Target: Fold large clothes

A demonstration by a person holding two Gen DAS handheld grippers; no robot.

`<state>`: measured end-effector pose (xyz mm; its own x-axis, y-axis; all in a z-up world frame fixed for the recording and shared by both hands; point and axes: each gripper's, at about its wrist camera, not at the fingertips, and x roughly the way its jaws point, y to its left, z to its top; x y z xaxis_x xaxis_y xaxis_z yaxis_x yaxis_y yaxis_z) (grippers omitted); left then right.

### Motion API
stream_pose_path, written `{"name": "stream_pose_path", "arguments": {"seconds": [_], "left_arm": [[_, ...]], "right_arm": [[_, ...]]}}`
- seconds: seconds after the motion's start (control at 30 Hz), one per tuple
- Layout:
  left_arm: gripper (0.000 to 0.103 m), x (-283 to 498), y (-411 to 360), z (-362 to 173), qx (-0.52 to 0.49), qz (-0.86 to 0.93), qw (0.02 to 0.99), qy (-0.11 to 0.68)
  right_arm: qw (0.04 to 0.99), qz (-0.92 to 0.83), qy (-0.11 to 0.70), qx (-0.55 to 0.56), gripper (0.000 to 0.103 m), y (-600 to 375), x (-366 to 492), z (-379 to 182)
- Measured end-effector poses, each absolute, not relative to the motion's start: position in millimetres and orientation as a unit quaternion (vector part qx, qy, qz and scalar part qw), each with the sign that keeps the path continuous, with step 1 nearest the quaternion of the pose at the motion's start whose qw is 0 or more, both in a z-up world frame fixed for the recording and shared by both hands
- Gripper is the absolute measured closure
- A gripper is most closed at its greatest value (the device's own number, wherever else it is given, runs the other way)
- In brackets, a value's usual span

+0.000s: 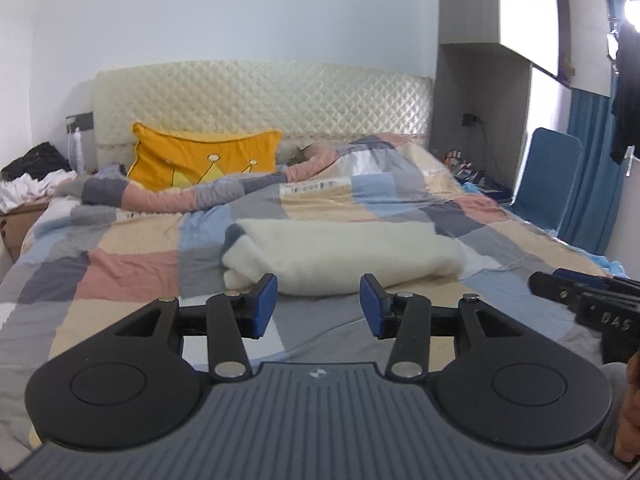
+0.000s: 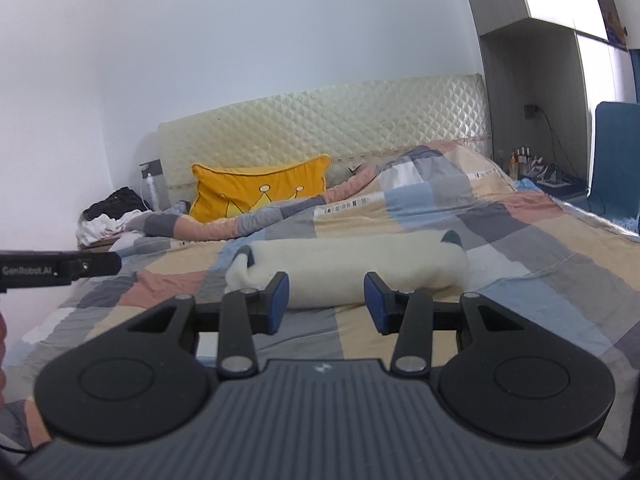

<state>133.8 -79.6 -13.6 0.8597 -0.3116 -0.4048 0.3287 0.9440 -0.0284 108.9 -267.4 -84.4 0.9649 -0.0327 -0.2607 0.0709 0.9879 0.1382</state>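
Left gripper (image 1: 319, 306) and right gripper (image 2: 326, 303): jaws part-open, empty; one folded cream garment (image 1: 344, 258) just ahead on bed (image 1: 132, 248)

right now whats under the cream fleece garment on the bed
The cream fleece garment lies on the patchwork quilt, whose pink, grey and beige squares show all around it. What lies beneath the garment's folds is covered.

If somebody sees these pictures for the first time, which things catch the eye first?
Probably the yellow cushion with a crown design, leaning against the quilted headboard at the far end of the bed. Next, the cream fleece garment, lying bundled in the middle of the patchwork duvet, just beyond the open blue pads of the left hand-held gripper.
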Motion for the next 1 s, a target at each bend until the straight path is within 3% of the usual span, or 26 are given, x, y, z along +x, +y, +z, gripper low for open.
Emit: {"name": "stream_pose_path", "arguments": {"seconds": [0.43,1.0], "left_arm": [[0.051,151.6,-81.6,-49.9,0.033,-0.138,0.961,0.235],[0.049,154.7,-79.2,-51.7,0.025,-0.142,0.961,0.237]], "right_arm": [[0.984,-0.030,0.156,0.074,0.057,-273.9,121.6,-108.6],[0.983,-0.045,0.171,0.058,0.057,-266.7,128.5,-111.1]]}}
